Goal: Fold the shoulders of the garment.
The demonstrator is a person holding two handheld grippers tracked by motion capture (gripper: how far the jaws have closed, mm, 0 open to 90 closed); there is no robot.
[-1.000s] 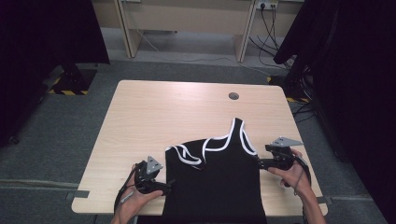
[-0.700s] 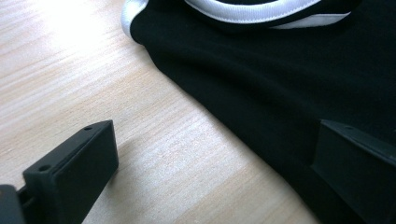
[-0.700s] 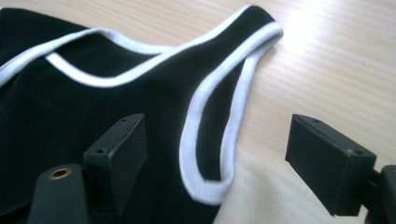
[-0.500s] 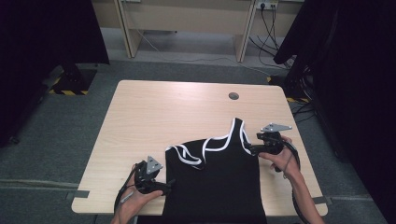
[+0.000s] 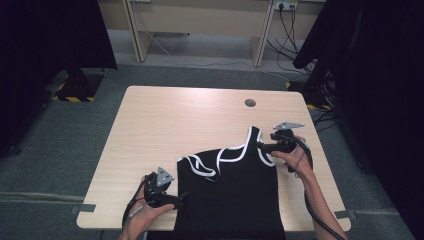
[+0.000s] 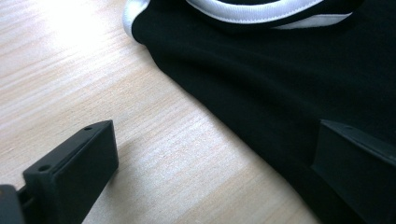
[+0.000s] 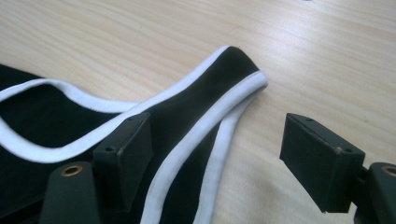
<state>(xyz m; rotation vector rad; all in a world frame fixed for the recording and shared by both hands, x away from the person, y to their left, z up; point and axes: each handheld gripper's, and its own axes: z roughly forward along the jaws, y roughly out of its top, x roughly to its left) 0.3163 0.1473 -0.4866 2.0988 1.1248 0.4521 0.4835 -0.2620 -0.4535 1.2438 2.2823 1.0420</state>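
A black sleeveless top with white trim lies on the wooden table, its lower part hanging over the near edge. My left gripper stands open at the top's left side edge. In the left gripper view one jaw is over bare wood and the other over the black cloth. My right gripper is open at the right shoulder strap. In the right gripper view the strap's white trim runs between the jaws, one jaw over the strap and one over the table.
A round cable hole sits near the table's far edge. Behind the table stands a desk with cables on the floor, and dark curtains hang at both sides.
My right gripper has moved forward and slightly left along the top's right side, up to the shoulder strap. The left gripper has stayed at the top's left edge.
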